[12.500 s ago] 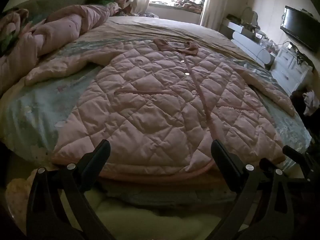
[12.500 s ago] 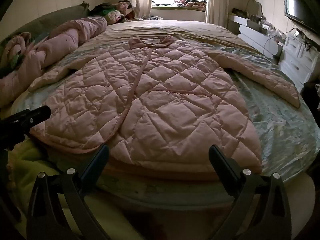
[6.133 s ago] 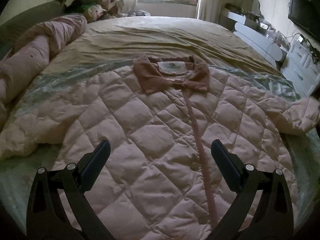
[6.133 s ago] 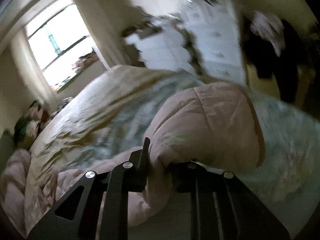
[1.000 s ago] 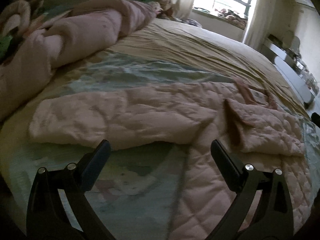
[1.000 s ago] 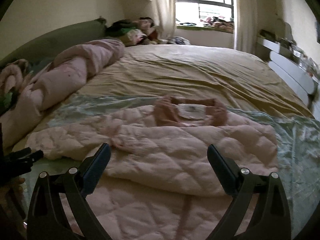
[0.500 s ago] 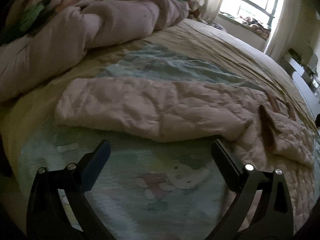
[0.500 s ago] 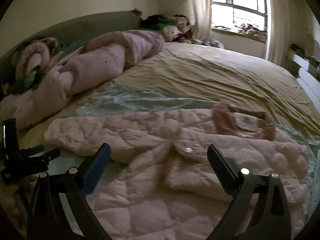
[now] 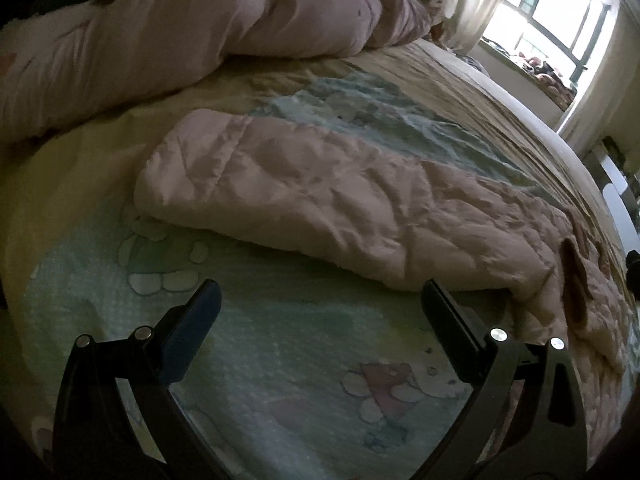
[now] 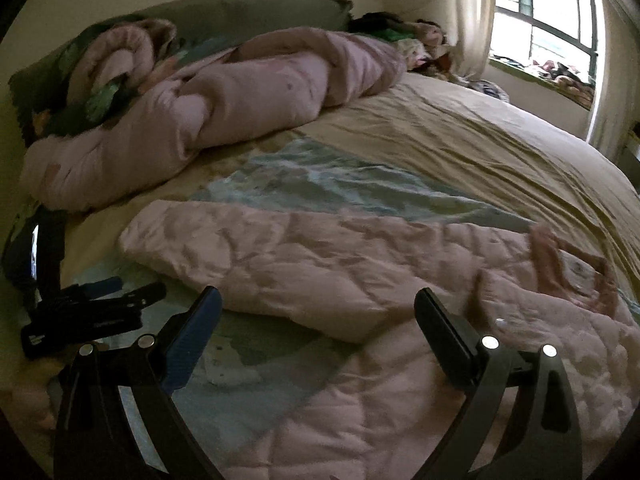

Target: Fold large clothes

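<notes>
A pink quilted jacket lies on the bed. Its left sleeve (image 9: 320,200) stretches flat across the pale blue printed sheet (image 9: 280,344); the same sleeve shows in the right wrist view (image 10: 304,264), with the brown collar (image 10: 560,264) at the right. My left gripper (image 9: 320,304) is open and empty, low over the sheet just short of the sleeve's near edge. It also shows in the right wrist view (image 10: 92,308) at the left, near the cuff. My right gripper (image 10: 316,308) is open and empty above the sleeve and jacket body.
A rolled pink duvet (image 10: 224,108) lies along the headboard side, also in the left wrist view (image 9: 180,28). A tan bedspread (image 10: 480,148) covers the far half of the bed. A window (image 10: 548,12) with clutter on its sill is at the back right.
Both grippers have swung left toward the jacket's left sleeve. The left gripper has come lower and closer to the sleeve's cuff end. Earlier, the right sleeve was folded over the jacket body.
</notes>
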`<action>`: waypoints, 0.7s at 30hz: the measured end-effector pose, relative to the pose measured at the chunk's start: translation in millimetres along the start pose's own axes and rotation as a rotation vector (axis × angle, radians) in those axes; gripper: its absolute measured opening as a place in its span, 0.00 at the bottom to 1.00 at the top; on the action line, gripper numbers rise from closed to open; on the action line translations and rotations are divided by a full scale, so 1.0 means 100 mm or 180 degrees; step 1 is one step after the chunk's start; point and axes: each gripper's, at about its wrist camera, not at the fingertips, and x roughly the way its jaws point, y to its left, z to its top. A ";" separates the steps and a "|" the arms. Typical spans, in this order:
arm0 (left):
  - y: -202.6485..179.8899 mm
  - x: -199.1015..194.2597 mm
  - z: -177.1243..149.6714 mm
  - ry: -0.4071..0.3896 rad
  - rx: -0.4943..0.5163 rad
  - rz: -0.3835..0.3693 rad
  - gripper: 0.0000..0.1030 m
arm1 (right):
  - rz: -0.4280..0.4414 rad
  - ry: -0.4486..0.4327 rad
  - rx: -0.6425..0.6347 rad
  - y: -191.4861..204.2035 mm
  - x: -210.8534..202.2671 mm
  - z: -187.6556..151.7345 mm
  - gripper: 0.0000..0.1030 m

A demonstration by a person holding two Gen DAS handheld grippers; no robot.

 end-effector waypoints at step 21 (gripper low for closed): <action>0.60 0.62 0.33 -0.0039 -0.0825 -0.0085 0.91 | 0.0128 0.0291 0.0018 0.11 0.59 -0.15 0.94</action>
